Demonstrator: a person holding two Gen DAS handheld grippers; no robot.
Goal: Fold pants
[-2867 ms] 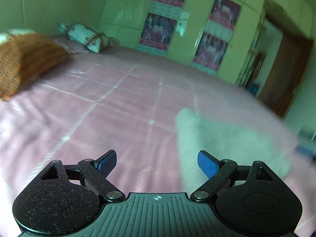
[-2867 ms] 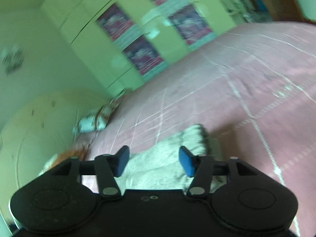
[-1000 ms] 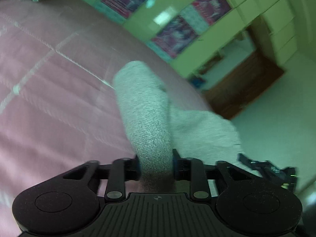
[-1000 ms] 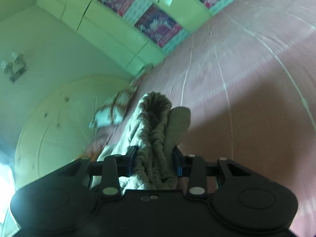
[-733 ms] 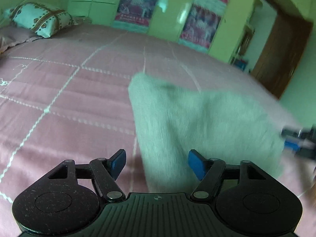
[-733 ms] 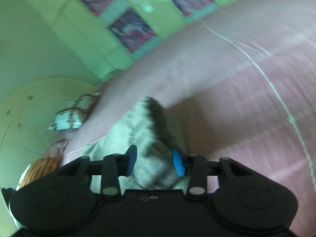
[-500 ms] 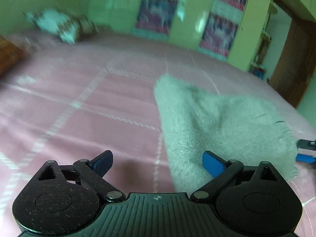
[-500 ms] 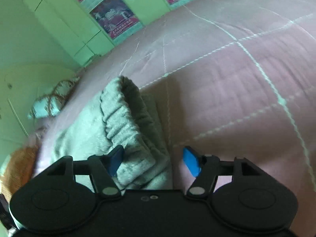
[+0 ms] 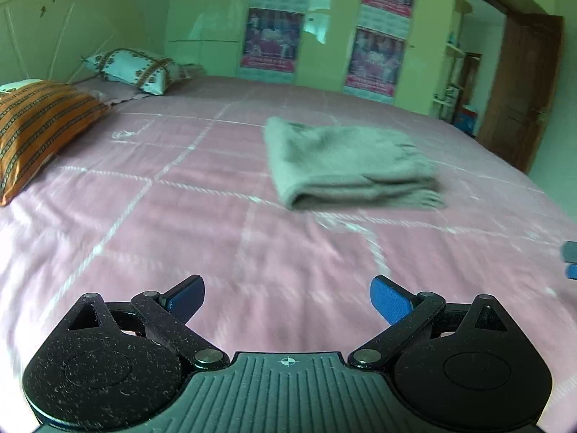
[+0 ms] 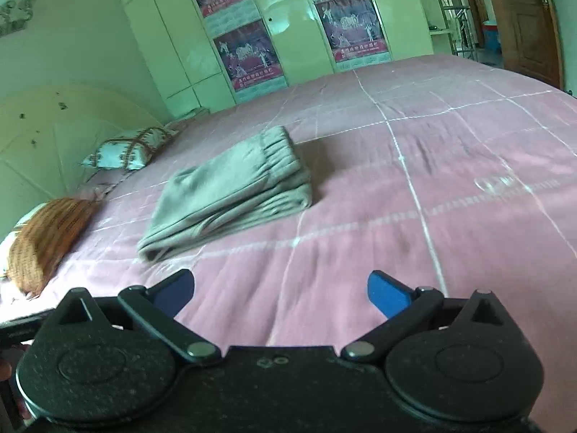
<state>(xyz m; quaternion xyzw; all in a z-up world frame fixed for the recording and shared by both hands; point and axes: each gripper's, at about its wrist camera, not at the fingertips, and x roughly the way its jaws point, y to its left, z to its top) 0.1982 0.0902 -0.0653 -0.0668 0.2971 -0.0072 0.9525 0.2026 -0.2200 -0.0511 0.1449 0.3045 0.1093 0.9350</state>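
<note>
At the far left of my left-hand view an orange striped cushion (image 9: 34,126) leans at the head of the pink quilted bedspread with pale stitched lines (image 9: 162,216), and beyond it lies a white patterned pillow (image 9: 137,68). My left gripper (image 9: 286,299) hangs over bare bedspread with its blue pads spread wide and nothing between them; it has let go. Ahead and slightly to the right, well apart from those pads, the grey fleece pants (image 9: 346,160) lie folded into a flat stack on the bed, the folded edge toward me and the fringed-looking end to the right, though that end is blurred and I cannot make out its detail. Behind them stand pale green wardrobe doors with pink posters (image 9: 274,41), and at the right a brown wooden door (image 9: 519,90). At the very right edge a small dark and blue piece (image 9: 570,259) shows, probably the tip of my other gripper.

In my right-hand view the pants sit left of centre, elastic waistband (image 10: 277,148) at the far end and layered edges facing me. My right gripper (image 10: 281,288) is clear of them, over bare bedspread; its jaws have just been opening and now stand wide, empty.
</note>
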